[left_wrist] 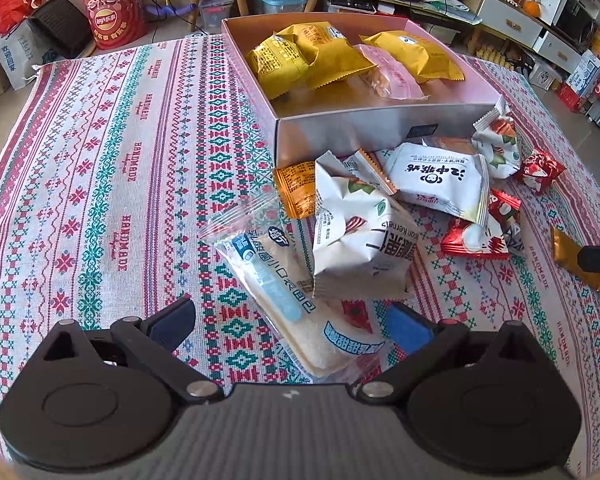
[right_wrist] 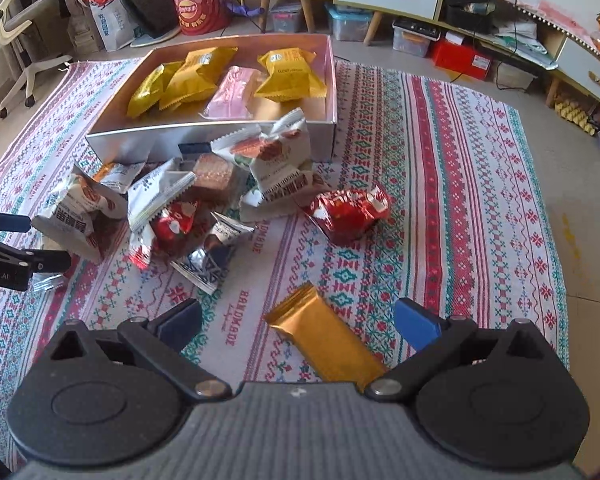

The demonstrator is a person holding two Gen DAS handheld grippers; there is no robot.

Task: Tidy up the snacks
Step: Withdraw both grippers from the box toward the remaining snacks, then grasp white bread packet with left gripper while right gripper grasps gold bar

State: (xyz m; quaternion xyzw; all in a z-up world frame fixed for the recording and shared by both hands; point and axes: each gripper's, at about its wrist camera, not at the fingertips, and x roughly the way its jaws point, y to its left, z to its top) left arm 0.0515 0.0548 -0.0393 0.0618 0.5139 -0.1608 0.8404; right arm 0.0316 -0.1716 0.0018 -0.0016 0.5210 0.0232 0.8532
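Both tongs are held open, empty. The gold bar [right_wrist: 326,344] lies on the cloth between the right tongs [right_wrist: 298,322], long axis running diagonally away to the left. The clear bread packet [left_wrist: 284,300] sits between the left tongs [left_wrist: 292,320]. The box [left_wrist: 380,128] stands beyond.

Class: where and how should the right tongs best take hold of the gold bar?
Probably across its narrow width at mid-length, coming from above: the gold bar lies flat and alone on the cloth, already between the open right tongs.
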